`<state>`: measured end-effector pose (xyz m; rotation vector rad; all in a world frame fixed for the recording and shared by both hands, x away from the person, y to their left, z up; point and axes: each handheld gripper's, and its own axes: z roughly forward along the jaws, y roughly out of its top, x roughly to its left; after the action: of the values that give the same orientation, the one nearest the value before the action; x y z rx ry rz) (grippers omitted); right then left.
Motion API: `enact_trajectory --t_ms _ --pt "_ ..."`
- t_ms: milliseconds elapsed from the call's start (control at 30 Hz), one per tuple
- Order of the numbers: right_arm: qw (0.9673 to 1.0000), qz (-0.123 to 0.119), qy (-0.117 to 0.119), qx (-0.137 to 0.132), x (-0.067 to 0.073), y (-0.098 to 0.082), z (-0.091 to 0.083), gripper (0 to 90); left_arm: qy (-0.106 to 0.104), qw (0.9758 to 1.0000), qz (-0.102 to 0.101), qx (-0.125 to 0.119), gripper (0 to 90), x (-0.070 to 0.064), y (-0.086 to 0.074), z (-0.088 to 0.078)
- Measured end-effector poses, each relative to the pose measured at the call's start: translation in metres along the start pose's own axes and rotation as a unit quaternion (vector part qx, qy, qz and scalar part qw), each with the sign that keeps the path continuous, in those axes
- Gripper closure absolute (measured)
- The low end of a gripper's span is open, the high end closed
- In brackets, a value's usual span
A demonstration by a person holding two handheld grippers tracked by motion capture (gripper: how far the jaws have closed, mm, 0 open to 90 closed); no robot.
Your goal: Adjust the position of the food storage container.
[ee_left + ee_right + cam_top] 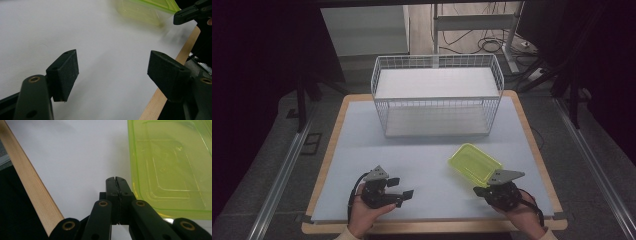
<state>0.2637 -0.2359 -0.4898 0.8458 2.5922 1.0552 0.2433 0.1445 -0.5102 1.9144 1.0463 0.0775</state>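
Risk: because the right hand-held gripper (484, 190) is sitting with its jaws pressed together just beside the near edge of the tub (474, 164), and gripping nothing, any forward push is likely to shove the tub across the counter (362, 150) rather than seize it.
Cause: the tub is light, thin-walled plastic by the look of it, lying on a smooth white sheet, so I am judging it apt to slide or spin under a nudge.
Second risk: the tub is lying near the counter's right side, so a sideways knock could be sending it toward that wooden edge.
Third risk: the tub looks slightly tilted in the high view, though I cannot tell whether it is resting flat; if it is tipping, a pinch on its rim could flip it.
Tub position: it is lying open side up on the counter's right half, well apart from the wire basket (437, 95) at the back.
Right pose: the hand is coming in from the bottom right, gripper pointing forward and leftward, low over the counter, tips beside the tub rim (132, 170).
Left pose: the left hand-held gripper (404, 195) is pointing rightward toward the tub, jaws wide apart and empty, hovering low over bare sheet.
Basket: it is standing empty, as far as the high view is showing.
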Motion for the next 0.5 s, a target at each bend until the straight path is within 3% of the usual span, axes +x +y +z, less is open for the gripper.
enact_trajectory --t_ms 500 --pt "0.9999 0.002 -0.006 0.009 -0.0036 -0.0018 0.0005 89.9 0.0 1.0 0.0 0.002 24.7 0.0004 -0.0003 0.0005"
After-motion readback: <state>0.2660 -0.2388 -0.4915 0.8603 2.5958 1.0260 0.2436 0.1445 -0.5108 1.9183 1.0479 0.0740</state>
